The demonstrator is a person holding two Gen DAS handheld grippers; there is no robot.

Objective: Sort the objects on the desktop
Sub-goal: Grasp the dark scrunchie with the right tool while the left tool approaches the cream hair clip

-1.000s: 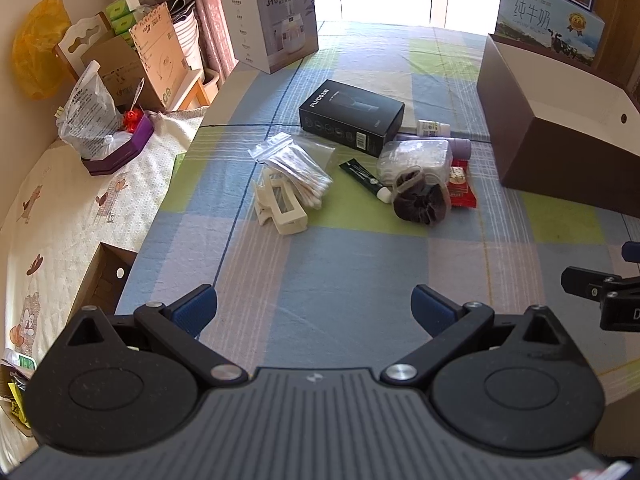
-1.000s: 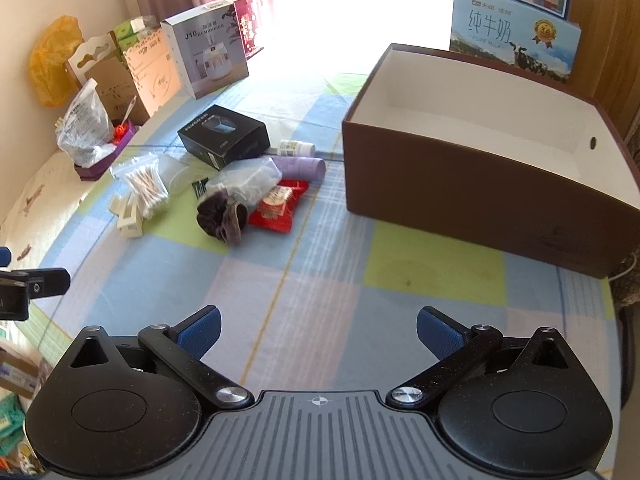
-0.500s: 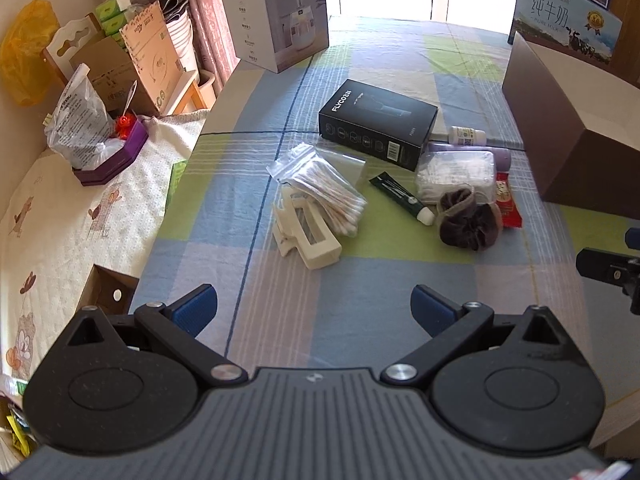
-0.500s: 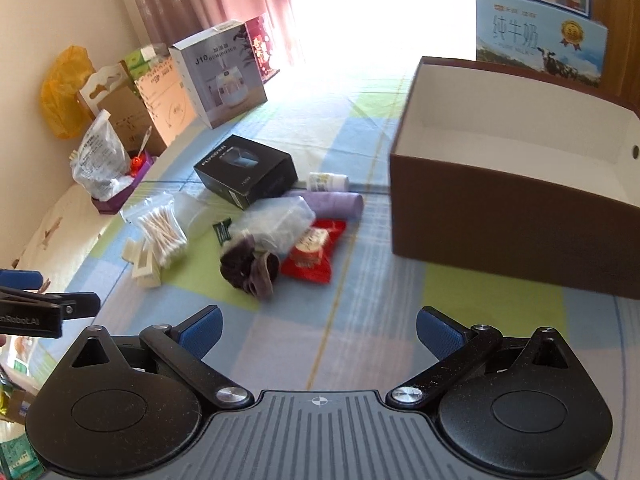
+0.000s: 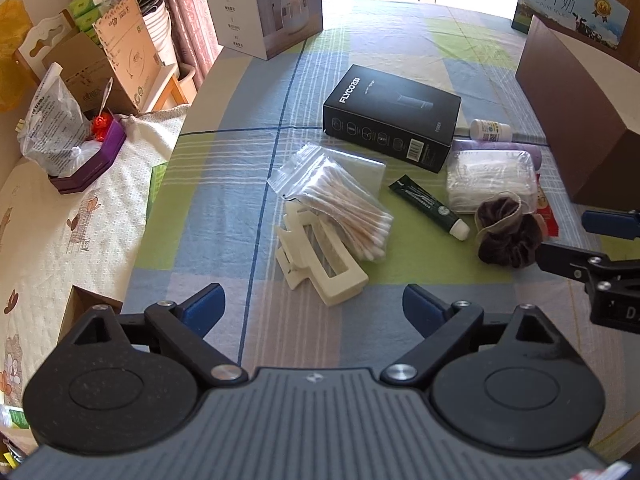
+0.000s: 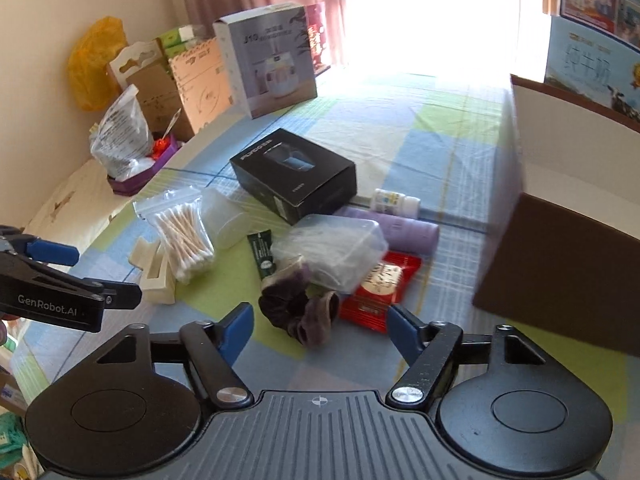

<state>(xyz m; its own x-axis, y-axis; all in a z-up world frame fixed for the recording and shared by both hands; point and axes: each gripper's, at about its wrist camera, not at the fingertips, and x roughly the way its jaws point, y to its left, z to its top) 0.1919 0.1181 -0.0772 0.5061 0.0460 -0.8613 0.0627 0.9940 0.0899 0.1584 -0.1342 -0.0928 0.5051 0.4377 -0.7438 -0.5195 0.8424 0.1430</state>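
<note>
A pile lies on the checked tablecloth: a cream hair claw (image 5: 320, 264), a bag of cotton swabs (image 5: 344, 208), a black box (image 5: 392, 116), a green tube (image 5: 430, 206), a brown scrunchie (image 6: 296, 308), a clear pack of cotton pads (image 6: 332, 250), a purple roll (image 6: 400, 232), a small white bottle (image 6: 394, 202) and a red packet (image 6: 380, 288). My left gripper (image 5: 312, 307) hovers open just short of the hair claw. My right gripper (image 6: 320, 326) is open, low over the scrunchie. The big brown box (image 6: 560, 264) stands open at the right.
A white humidifier box (image 5: 276, 4) stands at the table's far left. Cardboard boxes (image 5: 116, 64) and a plastic bag in a purple tray (image 5: 60, 132) sit beyond the left table edge. A milk carton case (image 5: 568, 4) is behind the brown box.
Both grippers have moved forward and lower toward the pile. The left one now faces the hair claw, the right one the scrunchie. Both stayed open and nothing was picked up.
</note>
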